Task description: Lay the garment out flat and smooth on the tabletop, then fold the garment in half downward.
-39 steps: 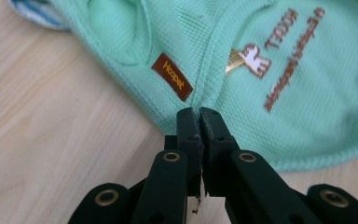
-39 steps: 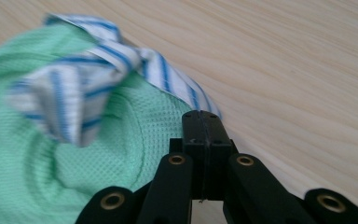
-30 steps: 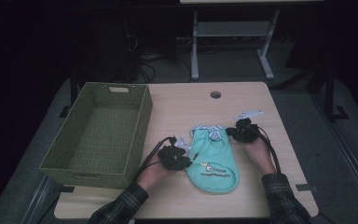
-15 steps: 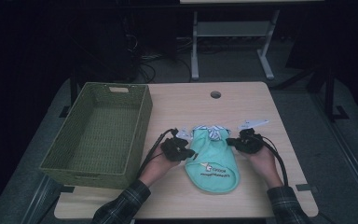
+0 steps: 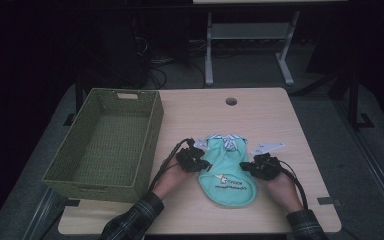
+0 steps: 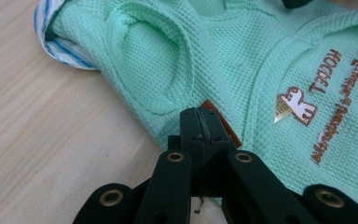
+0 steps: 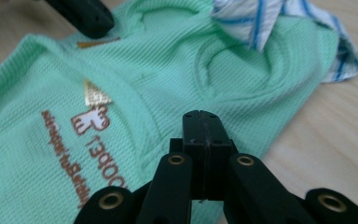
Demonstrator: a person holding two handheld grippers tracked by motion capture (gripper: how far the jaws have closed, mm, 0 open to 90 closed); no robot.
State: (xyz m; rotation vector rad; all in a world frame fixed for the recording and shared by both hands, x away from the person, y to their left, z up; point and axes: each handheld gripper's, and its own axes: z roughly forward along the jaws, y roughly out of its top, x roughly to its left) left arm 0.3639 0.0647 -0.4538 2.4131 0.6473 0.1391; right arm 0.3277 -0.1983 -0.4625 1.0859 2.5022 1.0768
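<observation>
dark room, cables and a metal stand at the back, light wood table [image 5: 280,125] under the overhead light. green woven basket [image 5: 105,145] sits at the table's left side with nothing visible in it. mint green small garment [image 5: 228,170] with a striped blue-white collar [image 5: 228,141] lies flat near the front edge, between the two hands, printed logo up. left claw [image 5: 203,165] is pinched closed on the garment's left edge, just by a small brown tag [image 6: 223,126] below the sleeve hole; in the left gripper view the jaws meet with fabric caught at the tips. right claw [image 5: 247,169] is closed on the opposite edge the same way, jaws together on the hem in the right gripper view. both look like thin bites right at the edge.

risks from here, my guess: grip is shallow, so a lift or fold could let one side slip out and the cloth would sag or twist. uneven pull between hands could drag it skewed or bunch the collar. if it is headed for the basket, the trailing end may snag on the near rim.
</observation>
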